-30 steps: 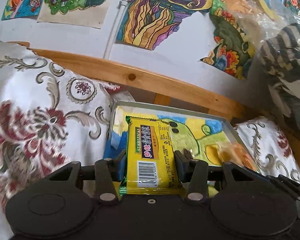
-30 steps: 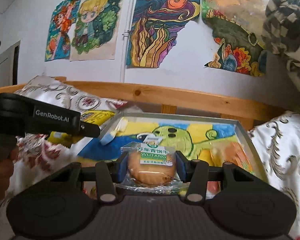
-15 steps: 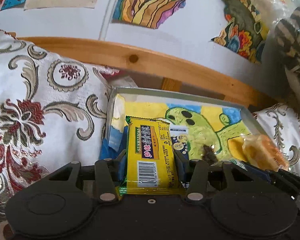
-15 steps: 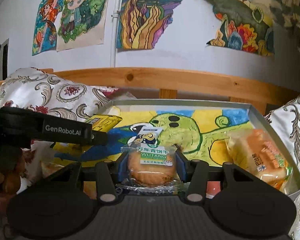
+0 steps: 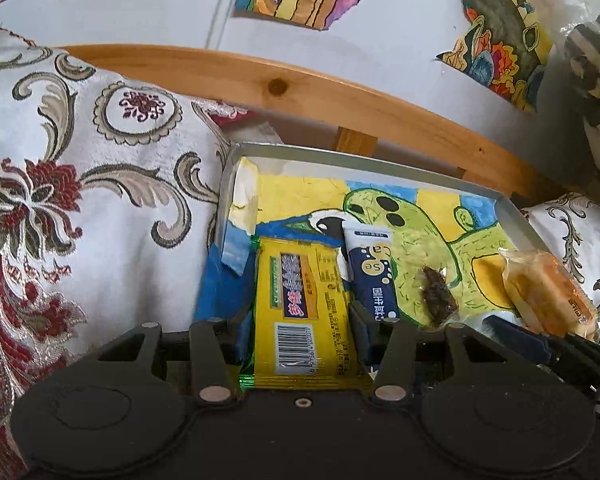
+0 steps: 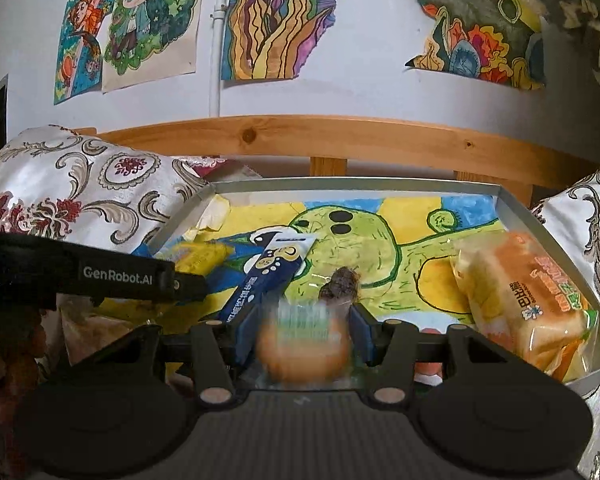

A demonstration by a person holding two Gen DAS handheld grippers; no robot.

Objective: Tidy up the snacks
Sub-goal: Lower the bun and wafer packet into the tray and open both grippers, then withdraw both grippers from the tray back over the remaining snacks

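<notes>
The left gripper (image 5: 302, 330) is clamped on a yellow wafer pack (image 5: 304, 312), low over the tray's (image 5: 516, 216) left end. The right gripper (image 6: 302, 334) grips a round cake (image 6: 302, 354), motion-blurred, at the tray's near edge, with a blue sachet (image 6: 266, 280), a dark snack (image 6: 340, 286) and a bread pack (image 6: 528, 304) lying inside.

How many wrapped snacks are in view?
5: yellow packet in left gripper; round cake in right gripper; on metal tray: navy packet, dark snack, orange bread. Others possibly hidden.
</notes>
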